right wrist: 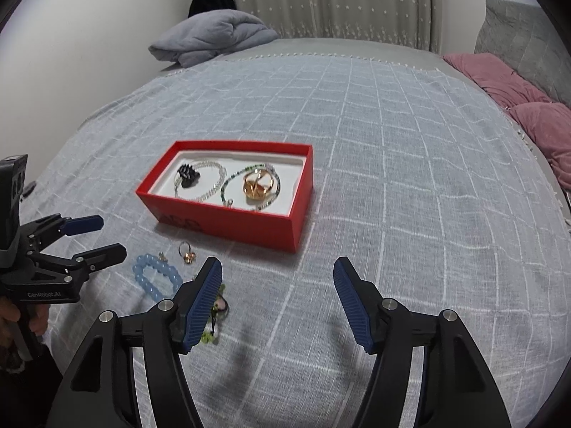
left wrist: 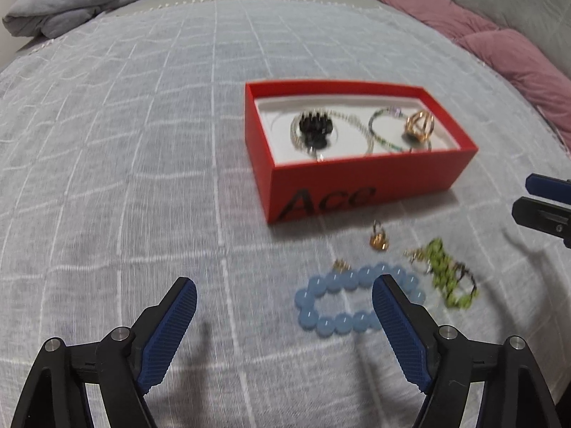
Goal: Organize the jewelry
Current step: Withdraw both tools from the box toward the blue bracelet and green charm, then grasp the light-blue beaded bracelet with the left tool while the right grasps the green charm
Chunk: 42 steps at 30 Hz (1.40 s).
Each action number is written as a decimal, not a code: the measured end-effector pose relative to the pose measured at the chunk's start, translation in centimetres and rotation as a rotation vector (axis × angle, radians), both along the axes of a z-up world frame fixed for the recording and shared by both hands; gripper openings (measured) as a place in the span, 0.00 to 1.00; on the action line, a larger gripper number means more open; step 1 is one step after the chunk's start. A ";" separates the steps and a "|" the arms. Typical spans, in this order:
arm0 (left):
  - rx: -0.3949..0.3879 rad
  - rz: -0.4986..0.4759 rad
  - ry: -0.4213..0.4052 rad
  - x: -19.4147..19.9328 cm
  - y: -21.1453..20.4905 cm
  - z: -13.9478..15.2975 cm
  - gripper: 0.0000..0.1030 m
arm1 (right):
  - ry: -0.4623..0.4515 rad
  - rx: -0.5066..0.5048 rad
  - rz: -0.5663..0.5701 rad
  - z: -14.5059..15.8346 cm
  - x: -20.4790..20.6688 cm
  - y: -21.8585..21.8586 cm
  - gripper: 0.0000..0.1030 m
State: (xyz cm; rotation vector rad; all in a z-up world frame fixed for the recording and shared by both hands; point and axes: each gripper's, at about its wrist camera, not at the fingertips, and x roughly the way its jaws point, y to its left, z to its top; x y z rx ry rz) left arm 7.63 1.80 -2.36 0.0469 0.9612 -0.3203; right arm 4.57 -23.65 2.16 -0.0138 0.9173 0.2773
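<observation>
A red box (left wrist: 357, 185) (right wrist: 228, 223) on the bedspread holds a black clip (right wrist: 187, 174), gold bangles (right wrist: 257, 183) and bead chains. In front of it lie a blue bead bracelet (left wrist: 321, 290) (right wrist: 157, 274), a gold ring (left wrist: 378, 240) (right wrist: 187, 251), a small gold piece (left wrist: 340, 265) and a green bead bracelet (left wrist: 446, 278) (right wrist: 212, 337). My left gripper (left wrist: 283, 285) (right wrist: 110, 235) hangs open above the blue bracelet's left side, one finger covering part of it. My right gripper (right wrist: 278, 264) (left wrist: 524, 196) is open and empty, its left finger hiding part of the green bracelet.
The grey checked bedspread (right wrist: 392, 196) covers the bed. A folded grey blanket (right wrist: 214, 35) lies at the far left, pink pillows (right wrist: 517, 89) along the right edge. A hand (right wrist: 21, 321) holds the left gripper's handle.
</observation>
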 end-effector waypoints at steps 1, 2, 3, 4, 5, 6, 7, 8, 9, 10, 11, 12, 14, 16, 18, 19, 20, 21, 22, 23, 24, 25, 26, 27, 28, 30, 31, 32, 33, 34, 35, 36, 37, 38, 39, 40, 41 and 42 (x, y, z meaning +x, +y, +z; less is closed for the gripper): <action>0.005 -0.001 0.005 -0.1 0.0 -0.2 0.82 | 0.007 -0.004 0.001 -0.3 -0.2 0.1 0.67; 0.008 -0.001 0.009 -0.2 0.1 -0.4 0.82 | 0.014 -0.009 0.001 -0.5 -0.3 0.1 0.68; 0.010 0.000 0.016 -0.2 0.2 -0.6 0.82 | 0.026 -0.016 -0.001 -0.8 -0.4 0.2 0.68; 0.010 0.001 0.024 -0.2 0.2 -0.8 0.82 | 0.038 -0.020 -0.004 -1.1 -0.5 0.2 0.68; 0.009 0.004 0.031 -0.2 0.3 -1.0 0.82 | 0.050 -0.023 -0.007 -1.4 -0.6 0.2 0.68; 0.007 0.009 0.043 -0.2 0.3 -1.3 0.82 | 0.063 -0.026 -0.010 -1.7 -0.6 0.3 0.68; 0.007 0.014 0.049 -0.2 0.4 -1.4 0.82 | 0.072 -0.028 -0.012 -2.0 -0.6 0.3 0.68; 0.006 0.021 0.053 -0.2 0.5 -1.6 0.82 | 0.083 -0.030 -0.015 -2.2 -0.6 0.4 0.68; 0.001 0.030 0.057 -0.2 0.5 -1.7 0.82 | 0.092 -0.033 -0.018 -2.5 -0.6 0.4 0.68; -0.006 0.032 0.060 -0.2 0.5 -1.8 0.82 | 0.097 -0.035 -0.018 -2.6 -0.6 0.4 0.68; -0.017 0.033 0.063 -0.2 0.6 -1.8 0.82 | 0.099 -0.038 -0.019 -2.7 -0.7 0.5 0.68; -0.028 0.033 0.065 -0.1 0.5 -1.9 0.82 | 0.100 -0.041 -0.020 -2.8 -0.7 0.5 0.68; -0.041 0.028 0.069 0.0 0.4 -1.9 0.82 | 0.101 -0.044 -0.021 -2.8 -0.7 0.6 0.68; -0.041 0.023 0.070 0.1 0.1 -2.0 0.80 | 0.101 -0.047 -0.017 -2.9 -0.6 0.8 0.68; -0.032 0.019 0.076 0.2 -0.3 -2.2 0.71 | 0.102 -0.051 -0.013 -2.9 -0.6 0.9 0.68; -0.028 0.018 0.079 0.3 -0.5 -2.3 0.68 | 0.103 -0.053 -0.011 -2.9 -0.6 0.9 0.68; -0.022 0.019 0.081 0.4 -0.7 -2.3 0.60 | 0.105 -0.056 -0.009 -3.0 -0.5 1.0 0.68; -0.013 0.020 0.082 0.5 -0.9 -2.5 0.54 | 0.107 -0.058 -0.006 -3.0 -0.5 1.0 0.68; -0.006 0.020 0.081 0.5 -1.1 -2.6 0.52 | 0.108 -0.059 -0.003 -3.1 -0.4 1.1 0.68; 0.002 0.019 0.079 0.6 -1.2 -2.6 0.49 | 0.108 -0.061 -0.002 -3.1 -0.4 1.2 0.68; 0.011 0.020 0.075 0.6 -1.4 -2.6 0.45 | 0.108 -0.062 -0.001 -3.1 -0.4 1.3 0.68; 0.026 0.020 0.071 0.7 -1.6 -2.6 0.43 | 0.108 -0.062 -0.001 -3.1 -0.4 1.3 0.68; 0.041 0.020 0.066 0.7 -1.8 -2.7 0.37 | 0.107 -0.061 -0.001 -3.1 -0.4 1.3 0.68; 0.062 0.017 0.059 0.7 -2.1 -2.7 0.33 | 0.108 -0.061 -0.001 -3.1 -0.4 1.3 0.68; 0.073 0.012 0.055 0.8 -2.3 -2.8 0.32 | 0.109 -0.060 -0.002 -3.2 -0.3 1.3 0.68; 0.099 0.002 0.045 0.8 -2.9 -2.8 0.26 | 0.111 -0.060 -0.003 -3.2 -0.3 1.3 0.68; 0.108 -0.002 0.041 0.8 -3.1 -2.8 0.23 | 0.112 -0.060 -0.003 -3.3 -0.3 1.3 0.68; 0.114 -0.007 0.038 0.8 -3.2 -2.8 0.14 | 0.113 -0.061 -0.004 -3.3 -0.3 1.4 0.68; 0.124 -0.008 0.037 0.7 -3.4 -2.8 0.09 | 0.114 -0.061 -0.004 -3.3 -0.3 1.4 0.68; 0.126 -0.005 0.035 0.6 -3.0 -2.7 0.09 | 0.115 -0.061 -0.005 -3.3 -0.3 1.4 0.68; 0.121 0.000 0.037 0.6 -3.2 -2.7 0.09 | 0.115 -0.059 -0.004 -3.3 -0.3 1.5 0.68; 0.115 0.006 0.040 0.6 -3.1 -2.7 0.09 | 0.115 -0.058 -0.003 -3.3 -0.3 1.5 0.68; 0.108 0.013 0.041 0.5 -2.9 -2.6 0.09 | 0.116 -0.056 0.000 -3.3 -0.3 1.5 0.68; 0.106 0.020 0.038 0.5 -2.8 -2.5 0.09 | 0.116 -0.054 0.004 -3.3 -0.3 1.6 0.68; 0.103 0.024 0.036 0.4 -2.6 -2.4 0.09 | 0.116 -0.051 0.010 -3.3 -0.3 1.8 0.68; 0.101 0.028 0.033 0.3 -2.4 -2.2 0.09 | 0.117 -0.049 0.015 -3.3 -0.4 1.9 0.68; 0.098 0.032 0.031 0.3 -2.1 -2.2 0.09 | 0.119 -0.043 0.025 -3.3 -0.4 2.1 0.68; 0.095 0.037 0.028 0.2 -1.9 -2.0 0.09 | 0.123 -0.036 0.034 -3.3 -0.5 2.3 0.68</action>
